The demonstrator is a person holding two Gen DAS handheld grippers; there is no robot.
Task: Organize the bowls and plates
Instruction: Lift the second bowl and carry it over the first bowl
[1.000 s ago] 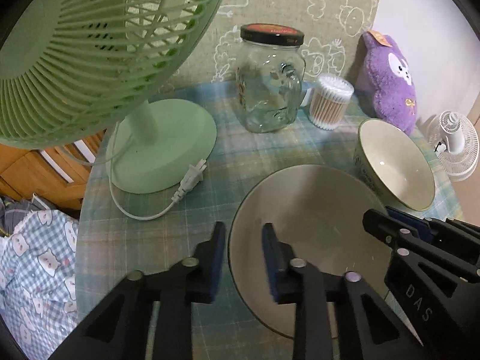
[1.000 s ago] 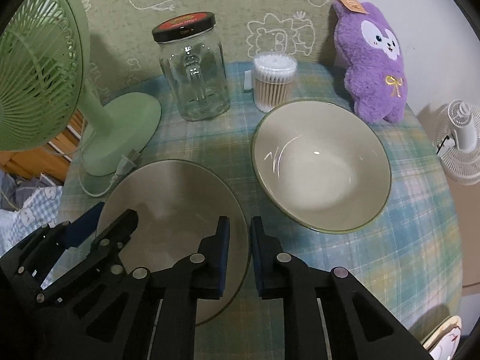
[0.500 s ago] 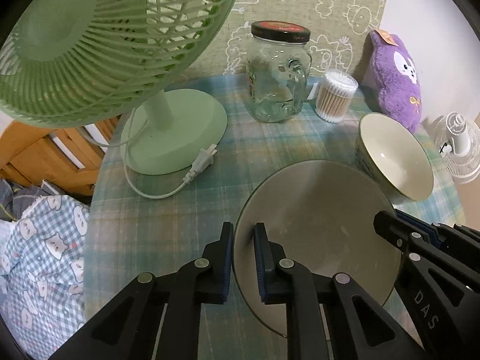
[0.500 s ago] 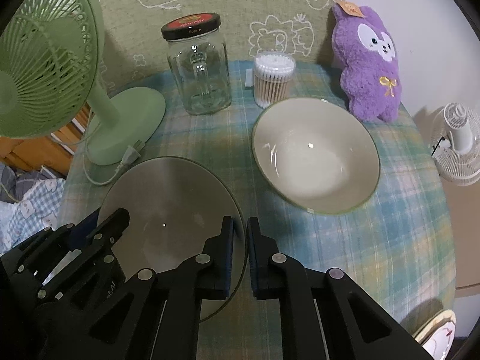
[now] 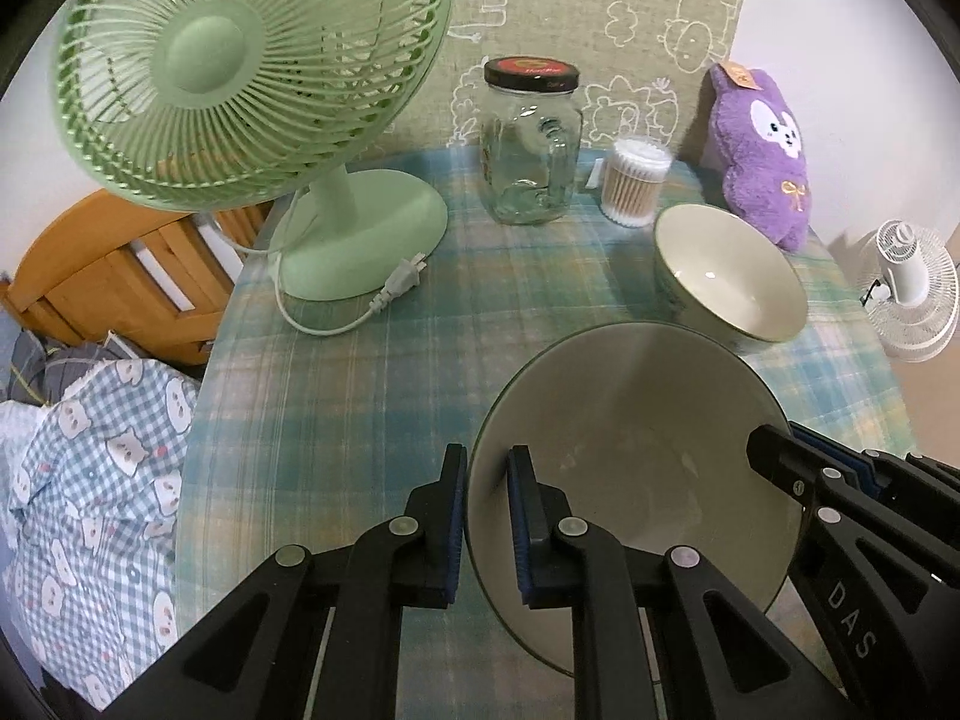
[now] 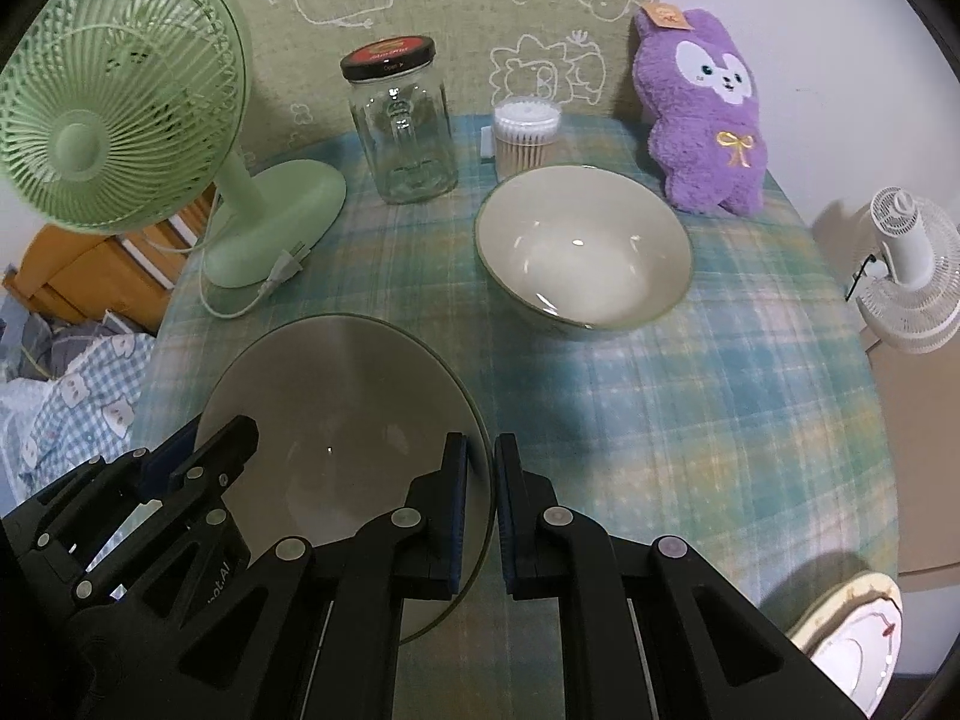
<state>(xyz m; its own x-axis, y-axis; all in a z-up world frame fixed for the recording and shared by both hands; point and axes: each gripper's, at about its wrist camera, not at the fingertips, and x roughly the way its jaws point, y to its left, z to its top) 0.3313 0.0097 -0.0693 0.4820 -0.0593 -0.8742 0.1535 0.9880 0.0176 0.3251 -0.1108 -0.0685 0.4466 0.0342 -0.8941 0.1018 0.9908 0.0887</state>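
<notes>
right wrist: cotton swabs (image 6: 526, 147) in tub

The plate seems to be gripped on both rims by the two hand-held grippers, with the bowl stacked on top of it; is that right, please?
Not quite: the bowl is not on the plate; it sits apart on the table beyond it, as the right wrist view shows. The left hand-held gripper and right hand-held gripper do each grip a rim.

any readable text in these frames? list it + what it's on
"DAS": white letters on the right gripper arm, left wrist view.
"...ot.AI": partly cut off, on the left gripper arm, right wrist view.
"Open": small word with an arrow on the jar lid; the red label above it is too blurred to read.
Tag on the purple plush: unreadable.
</notes>
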